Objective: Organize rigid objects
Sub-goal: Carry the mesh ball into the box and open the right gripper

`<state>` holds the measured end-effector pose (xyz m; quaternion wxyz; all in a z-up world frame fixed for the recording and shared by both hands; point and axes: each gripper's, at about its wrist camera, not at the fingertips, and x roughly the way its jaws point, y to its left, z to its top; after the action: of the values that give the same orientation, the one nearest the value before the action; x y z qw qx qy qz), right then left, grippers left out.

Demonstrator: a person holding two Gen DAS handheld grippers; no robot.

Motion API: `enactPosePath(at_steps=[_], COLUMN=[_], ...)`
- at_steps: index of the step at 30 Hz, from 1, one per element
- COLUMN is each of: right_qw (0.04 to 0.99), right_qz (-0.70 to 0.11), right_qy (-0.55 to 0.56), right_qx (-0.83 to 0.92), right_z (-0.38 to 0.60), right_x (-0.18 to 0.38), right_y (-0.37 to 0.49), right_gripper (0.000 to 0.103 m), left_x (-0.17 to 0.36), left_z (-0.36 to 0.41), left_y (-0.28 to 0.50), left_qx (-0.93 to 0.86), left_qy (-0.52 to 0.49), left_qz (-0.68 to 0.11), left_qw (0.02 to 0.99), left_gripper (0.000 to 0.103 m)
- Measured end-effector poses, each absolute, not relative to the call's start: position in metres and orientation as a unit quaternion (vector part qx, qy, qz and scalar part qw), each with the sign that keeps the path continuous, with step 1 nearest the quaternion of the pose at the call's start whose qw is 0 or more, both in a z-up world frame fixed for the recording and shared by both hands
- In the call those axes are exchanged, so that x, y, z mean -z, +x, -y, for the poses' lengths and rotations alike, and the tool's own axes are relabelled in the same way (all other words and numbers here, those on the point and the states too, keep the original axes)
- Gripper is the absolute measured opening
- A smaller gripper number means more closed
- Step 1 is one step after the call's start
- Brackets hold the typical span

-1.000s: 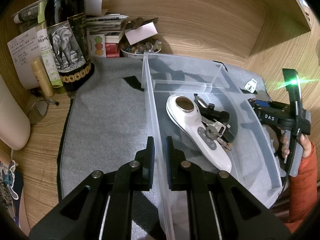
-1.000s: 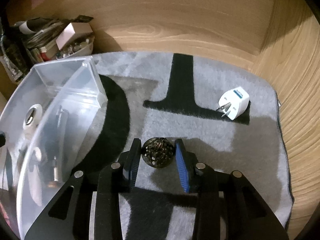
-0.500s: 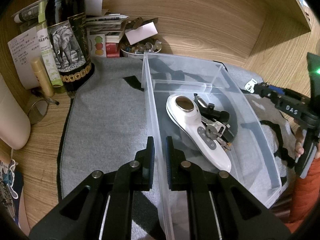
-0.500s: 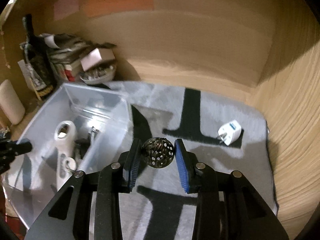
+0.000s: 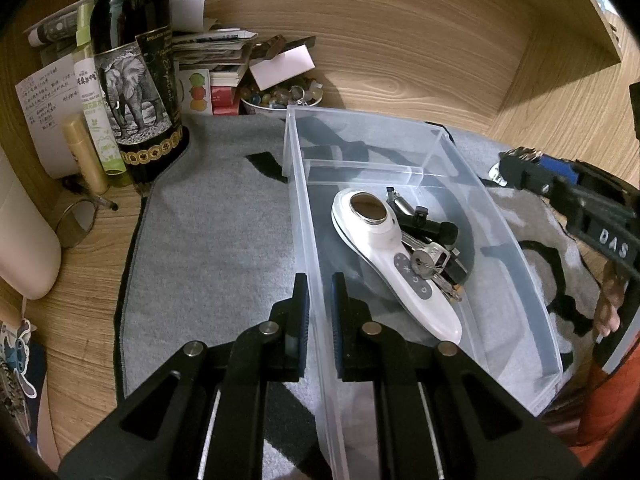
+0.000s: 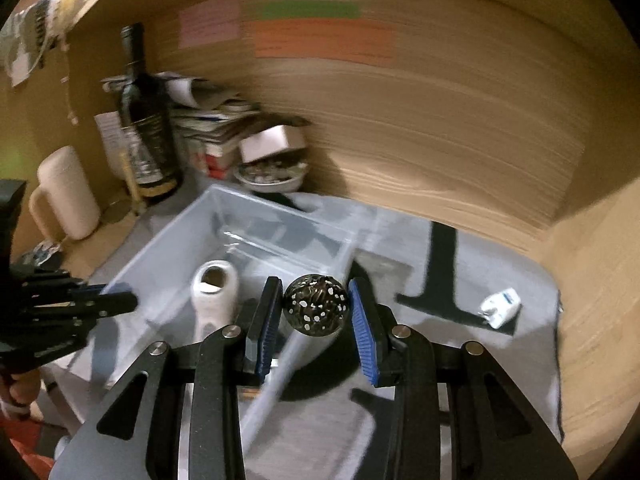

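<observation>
A clear plastic bin (image 5: 516,264) stands on the grey mat (image 5: 216,248). My left gripper (image 5: 319,306) is shut on its near left wall, and its fingers show at the left edge of the right wrist view (image 6: 116,300). Inside the bin lie a white handheld device (image 5: 384,248), a bunch of keys (image 5: 430,260) and a black tool. My right gripper (image 6: 315,286) is shut on a dark perforated metal ball (image 6: 316,306), held in the air over the bin's right rim (image 6: 340,264). A white plug adapter (image 6: 502,306) lies on the mat to the right.
A dark wine bottle (image 5: 132,80), a bowl of beads (image 5: 280,98), stacked papers and a cream cylinder (image 5: 24,240) crowd the back left corner. Wooden walls close in behind and on the right. A hand in an orange sleeve (image 5: 608,392) holds the right gripper.
The right gripper has risen off the mat with the ball and swung left toward the bin. The left gripper has kept its hold on the bin wall.
</observation>
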<state>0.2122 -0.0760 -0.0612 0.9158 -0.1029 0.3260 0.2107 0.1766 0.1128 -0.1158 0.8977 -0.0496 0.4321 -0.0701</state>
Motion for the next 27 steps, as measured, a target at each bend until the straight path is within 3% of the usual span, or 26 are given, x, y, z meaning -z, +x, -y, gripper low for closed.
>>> enactPosePath(at_steps=[22, 23, 25, 27], right_qw=[0.873, 0.874, 0.877, 0.885], right_qz=[-0.385, -0.385, -0.381, -0.367], right_qy=[-0.151, -0.150, -0.146, -0.138], right_qx=[-0.259, -0.257, -0.254, -0.253], right_z=[0.030, 0.031, 0.034, 0.039], right_x=[0.103, 0.102, 0.099, 0.092], right_y=[0.213, 0.213, 0.212, 0.210], right_gripper=[0.032, 0.035, 0.051, 0.056], left_x=[0.115, 0.115, 0.115, 0.115], left_z=[-0.113, -0.113, -0.113, -0.113], left_y=[0.176, 0.176, 0.176, 0.176], left_qx=[0.070, 0.070, 0.070, 0.070], left_qy=[-0.049, -0.049, -0.050, -0.050], left_qz=[-0.431, -0.431, -0.431, -0.431], left_qw=[0.898, 0.898, 0.898, 0.898], left_gripper=[0.010, 0.010, 0.010, 0.010])
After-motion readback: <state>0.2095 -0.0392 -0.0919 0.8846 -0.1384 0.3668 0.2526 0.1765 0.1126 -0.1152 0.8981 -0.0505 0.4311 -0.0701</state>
